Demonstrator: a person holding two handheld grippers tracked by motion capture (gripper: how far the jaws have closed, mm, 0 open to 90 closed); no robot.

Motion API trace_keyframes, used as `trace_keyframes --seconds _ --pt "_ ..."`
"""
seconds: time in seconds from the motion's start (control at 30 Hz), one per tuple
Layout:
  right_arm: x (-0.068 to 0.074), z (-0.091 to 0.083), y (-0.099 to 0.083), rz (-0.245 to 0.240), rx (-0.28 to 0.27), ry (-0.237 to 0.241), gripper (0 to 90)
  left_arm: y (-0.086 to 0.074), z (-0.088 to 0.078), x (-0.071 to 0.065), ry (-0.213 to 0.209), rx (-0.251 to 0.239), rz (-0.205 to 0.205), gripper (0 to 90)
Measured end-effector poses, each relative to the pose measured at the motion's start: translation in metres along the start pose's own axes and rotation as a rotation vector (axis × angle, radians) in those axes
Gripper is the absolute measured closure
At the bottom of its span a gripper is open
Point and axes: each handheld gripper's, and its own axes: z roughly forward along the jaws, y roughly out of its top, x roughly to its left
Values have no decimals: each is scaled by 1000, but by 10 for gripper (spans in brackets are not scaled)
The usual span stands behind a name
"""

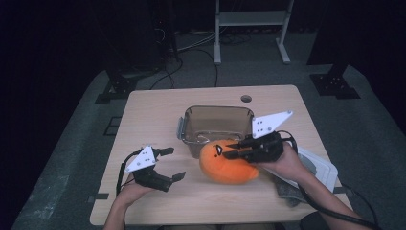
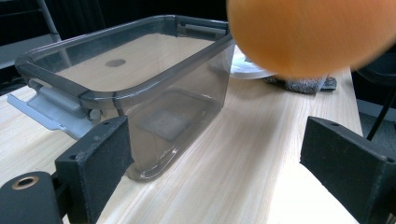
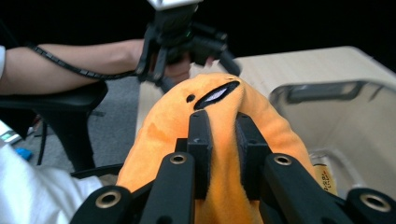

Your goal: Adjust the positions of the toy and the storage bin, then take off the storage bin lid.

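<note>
An orange plush toy (image 1: 225, 164) with a small face hangs just above the table in front of a clear grey plastic bin (image 1: 216, 125). My right gripper (image 1: 235, 149) comes in from the right and is shut on the plush toy (image 3: 219, 135), pinching a fold of its fabric between both pads. My left gripper (image 1: 173, 164) rests low over the table's left part, open, with nothing between its jaws. In the left gripper view the bin (image 2: 135, 88) stands close ahead and the plush toy (image 2: 308, 32) hovers at the upper right.
A white lid (image 1: 320, 167) lies on a grey cloth (image 1: 289, 194) at the table's right edge, under the right forearm. A round cable hole (image 1: 246, 98) sits near the far edge. A metal stand (image 1: 251, 24) and cables are on the floor beyond.
</note>
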Motion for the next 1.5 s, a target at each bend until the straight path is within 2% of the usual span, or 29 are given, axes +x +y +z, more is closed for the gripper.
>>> trace_keyframes --seconds 0.17,0.3,0.57,1.0,1.5 --pt "-16 -8 20 -15 10 -17 789 -1 1 -1 -3 -1 -2 78" --pt "-31 -10 31 -7 16 -23 789 -2 2 0 -4 4 -1 78" --pt "-53 -8 48 -3 21 -34 788 -2 1 1 -6 -1 -2 78" --pt "-78 3 59 9 47 -46 787 -1 3 0 -18 0 6 78" --pt "-103 18 61 26 57 -40 785 0 3 -1 -25 0 10 78"
